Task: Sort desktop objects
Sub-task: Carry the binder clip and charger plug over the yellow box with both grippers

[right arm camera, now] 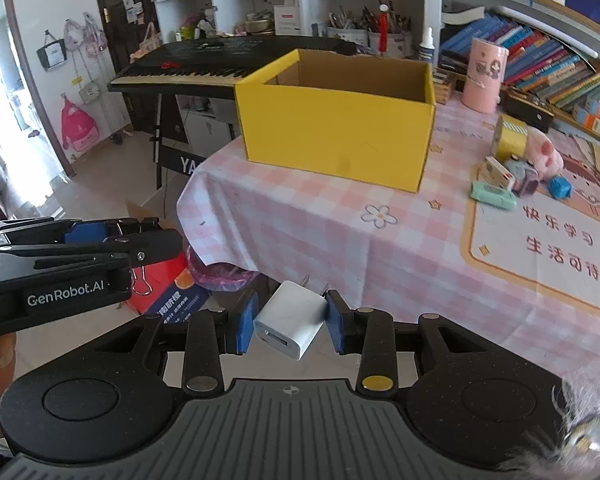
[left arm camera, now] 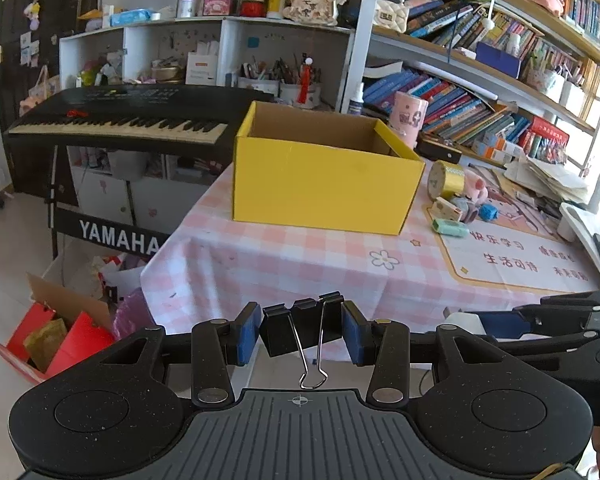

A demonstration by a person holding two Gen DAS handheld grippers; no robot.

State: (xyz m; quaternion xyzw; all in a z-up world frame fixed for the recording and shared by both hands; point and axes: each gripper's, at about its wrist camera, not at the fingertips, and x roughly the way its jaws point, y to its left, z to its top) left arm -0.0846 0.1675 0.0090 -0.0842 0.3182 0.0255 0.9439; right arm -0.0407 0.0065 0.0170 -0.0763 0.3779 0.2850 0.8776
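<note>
My left gripper (left arm camera: 302, 330) is shut on a black binder clip (left arm camera: 300, 326) with wire handles, held off the table's near edge. My right gripper (right arm camera: 291, 322) is shut on a white USB charger plug (right arm camera: 290, 318), prongs pointing up, also just off the near edge. An open yellow cardboard box (left arm camera: 324, 184) stands on the pink checked tablecloth (left arm camera: 280, 264) ahead of both grippers; it also shows in the right wrist view (right arm camera: 336, 132). The left gripper shows at the left of the right wrist view (right arm camera: 132, 240), and the right gripper at the right of the left wrist view (left arm camera: 452, 320).
Right of the box lie a gold tape roll (left arm camera: 446, 180), a pink pig toy (right arm camera: 544, 152), a green eraser (right arm camera: 494, 196), a blue item (right arm camera: 560, 187) and a pink cup (right arm camera: 485, 76). A Yamaha keyboard (left arm camera: 120, 120) stands left. Boxes and a bag (left arm camera: 60, 328) sit on the floor.
</note>
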